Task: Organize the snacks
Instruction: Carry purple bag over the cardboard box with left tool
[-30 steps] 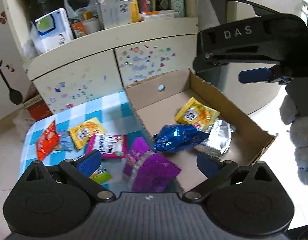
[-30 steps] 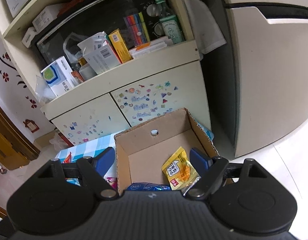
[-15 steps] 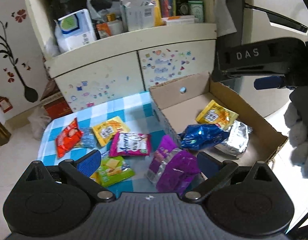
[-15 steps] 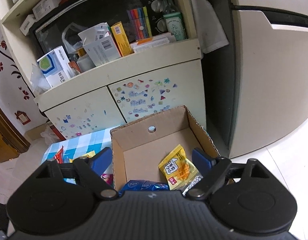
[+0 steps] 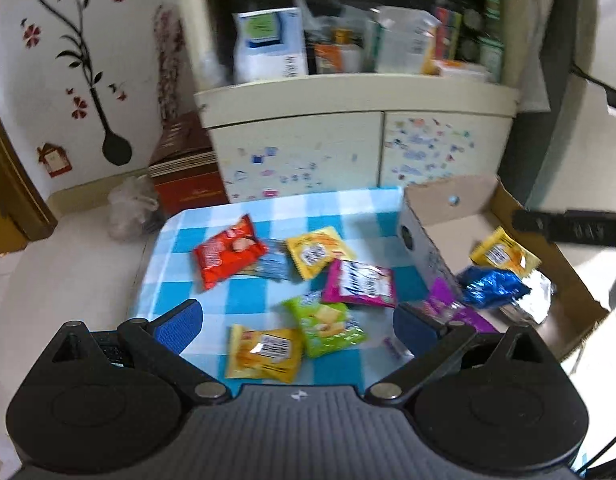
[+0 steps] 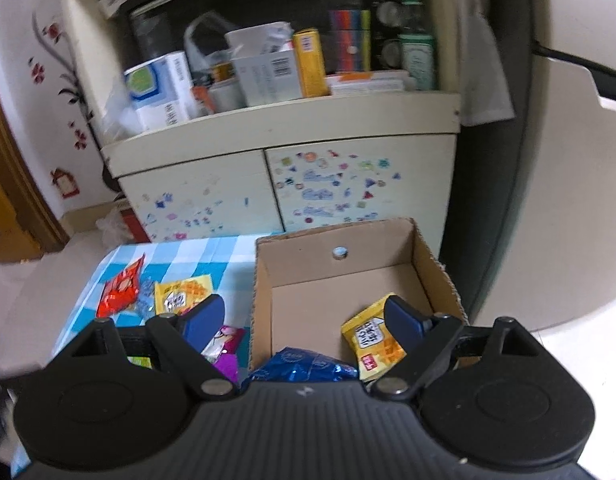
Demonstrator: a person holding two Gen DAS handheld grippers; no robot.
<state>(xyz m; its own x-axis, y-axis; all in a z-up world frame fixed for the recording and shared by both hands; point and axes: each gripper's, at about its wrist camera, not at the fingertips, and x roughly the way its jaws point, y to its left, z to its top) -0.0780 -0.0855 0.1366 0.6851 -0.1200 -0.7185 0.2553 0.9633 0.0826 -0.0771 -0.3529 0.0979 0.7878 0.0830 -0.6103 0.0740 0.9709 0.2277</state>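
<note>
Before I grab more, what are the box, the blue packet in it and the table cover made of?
Box: plain brown cardboard, matte, with raw cut edges. Blue packet: looks like metallised foil or plastic film, glossy and crinkled, with bright glints. Table cover: blue and white checks; it looks smooth, maybe wipeable plastic or cloth; the blur leaves that open.

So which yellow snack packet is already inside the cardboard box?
The yellow packet beside the blue foil bag lies inside the cardboard box. The other two yellow packets lie out on the checked cloth.
</note>
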